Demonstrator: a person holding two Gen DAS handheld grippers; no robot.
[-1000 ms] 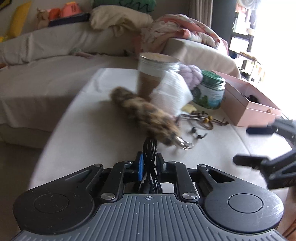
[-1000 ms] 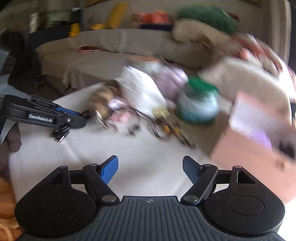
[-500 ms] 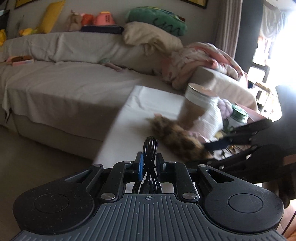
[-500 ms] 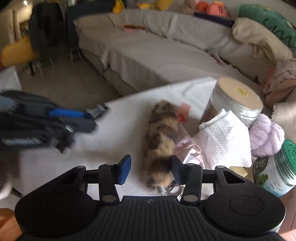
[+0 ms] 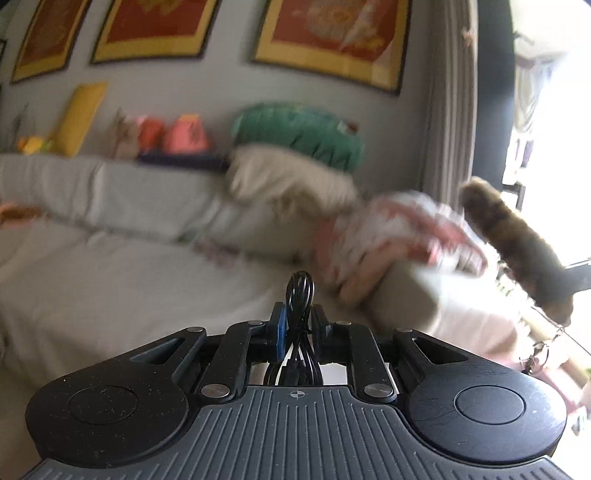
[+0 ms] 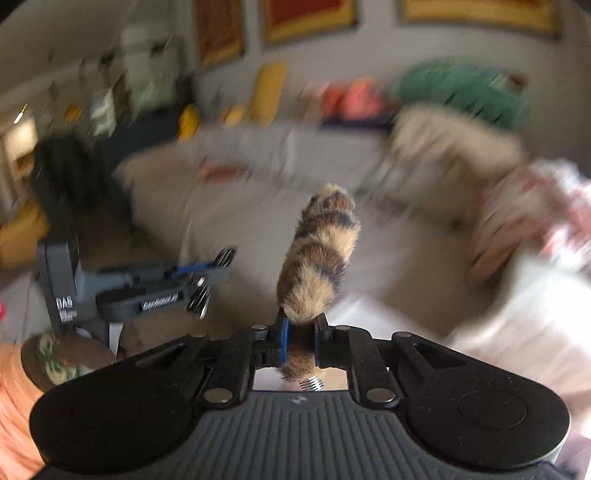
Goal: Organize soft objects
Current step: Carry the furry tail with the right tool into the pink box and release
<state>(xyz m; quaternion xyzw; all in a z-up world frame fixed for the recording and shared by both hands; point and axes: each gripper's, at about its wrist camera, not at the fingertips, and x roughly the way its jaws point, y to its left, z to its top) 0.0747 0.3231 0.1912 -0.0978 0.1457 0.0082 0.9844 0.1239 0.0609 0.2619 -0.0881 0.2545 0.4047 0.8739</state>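
Observation:
A brown and tan furry tail (image 6: 317,258) with a metal clip at its base sticks up and away from my right gripper (image 6: 301,326), which is shut on its lower end. The same furry tail (image 5: 517,243) shows at the right of the left wrist view, lifted in the air. My left gripper (image 5: 300,323) is shut on a coiled black cable (image 5: 300,295). In the right wrist view the left gripper (image 6: 207,280) hangs at the left, level with the tail's base, the cable's loops sticking out of its tips.
A long grey sofa (image 5: 110,229) fills the background, with a beige pillow (image 5: 291,177), a green cushion (image 5: 299,129) and a pink patterned blanket (image 5: 399,236). Framed red pictures (image 5: 332,33) hang on the wall. Both views are motion-blurred.
My right gripper closed on the furry tail on the table and lifted it. Both grippers rose, so the views now face the sofa and wall instead of the tabletop.

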